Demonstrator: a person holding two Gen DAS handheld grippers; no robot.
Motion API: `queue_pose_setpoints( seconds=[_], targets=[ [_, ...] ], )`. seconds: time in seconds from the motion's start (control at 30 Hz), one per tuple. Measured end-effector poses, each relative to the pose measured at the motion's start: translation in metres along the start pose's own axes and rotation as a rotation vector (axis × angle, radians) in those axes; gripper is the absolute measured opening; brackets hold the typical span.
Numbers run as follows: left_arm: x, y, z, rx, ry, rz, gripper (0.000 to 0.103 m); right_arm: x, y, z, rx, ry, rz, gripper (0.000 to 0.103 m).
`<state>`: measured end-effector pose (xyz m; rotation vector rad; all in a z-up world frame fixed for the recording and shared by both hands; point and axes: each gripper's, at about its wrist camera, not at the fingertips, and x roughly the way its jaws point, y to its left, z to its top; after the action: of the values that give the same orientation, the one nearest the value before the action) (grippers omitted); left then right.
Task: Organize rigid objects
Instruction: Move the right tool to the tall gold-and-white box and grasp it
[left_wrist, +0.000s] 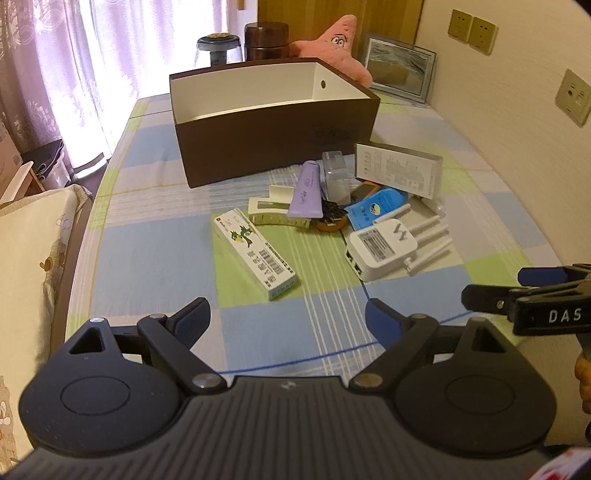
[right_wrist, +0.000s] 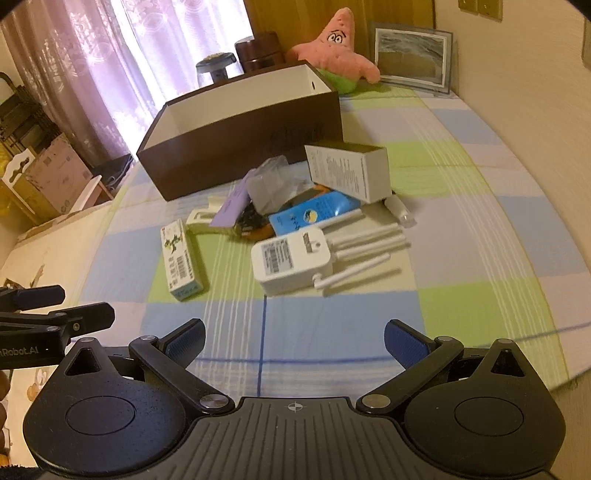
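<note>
A brown box with a white inside (left_wrist: 280, 144) (right_wrist: 236, 147) stands open toward the far side of the checked tablecloth. In front of it lies a pile: a long green-and-white carton (left_wrist: 255, 254) (right_wrist: 181, 258), a white router with antennas (left_wrist: 384, 247) (right_wrist: 295, 258), a purple tube (left_wrist: 306, 190) (right_wrist: 231, 208), a blue packet (left_wrist: 376, 208) (right_wrist: 314, 216), a grey-white box (left_wrist: 400, 170) (right_wrist: 351, 170), a cream brush (left_wrist: 269, 210) and a clear plastic case (left_wrist: 336, 177). My left gripper (left_wrist: 288, 321) and right gripper (right_wrist: 293, 339) are open and empty, both short of the pile.
A pink starfish plush (right_wrist: 340, 48), a framed picture (right_wrist: 412, 55), a brown canister (left_wrist: 266, 40) and a glass jar (left_wrist: 218, 50) stand behind the box. A wall runs along the right. A cushioned seat (left_wrist: 29, 258) is at left. The right gripper shows in the left wrist view (left_wrist: 491, 291).
</note>
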<state>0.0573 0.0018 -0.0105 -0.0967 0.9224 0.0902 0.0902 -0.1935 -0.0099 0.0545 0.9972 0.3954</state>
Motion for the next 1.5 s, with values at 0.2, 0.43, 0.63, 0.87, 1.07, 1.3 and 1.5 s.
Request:
queue_pose_setpoints(
  seconds=[0.2,0.43,0.63,0.87,1.07,1.3,1.5],
  targets=[
    [0.017,-0.001,0.011,-0.034,0.020,0.025,0.089,0.015,-0.016,0.025,-0.041,-0.026,0.050,0.101],
    [0.046,-0.001,0.028,-0.097,0.056,0.059,0.089,0.038,-0.039,0.061,-0.104,-0.030,0.090,0.094],
    [0.068,-0.003,0.039,-0.136,0.081,0.089,0.089,0.060,-0.058,0.089,-0.152,-0.021,0.113,0.085],
    [0.093,-0.005,0.047,-0.180,0.113,0.124,0.089,0.081,-0.075,0.118,-0.206,-0.026,0.131,0.075],
    [0.102,-0.004,0.050,-0.219,0.129,0.148,0.089,0.101,-0.085,0.140,-0.247,-0.037,0.126,0.068],
    [0.112,-0.010,0.053,-0.219,0.146,0.138,0.087,0.130,-0.092,0.152,-0.294,0.011,0.133,0.042],
    [0.121,-0.018,0.055,-0.203,0.160,0.114,0.084,0.125,-0.090,0.138,-0.352,-0.007,0.128,0.033]
  ],
)
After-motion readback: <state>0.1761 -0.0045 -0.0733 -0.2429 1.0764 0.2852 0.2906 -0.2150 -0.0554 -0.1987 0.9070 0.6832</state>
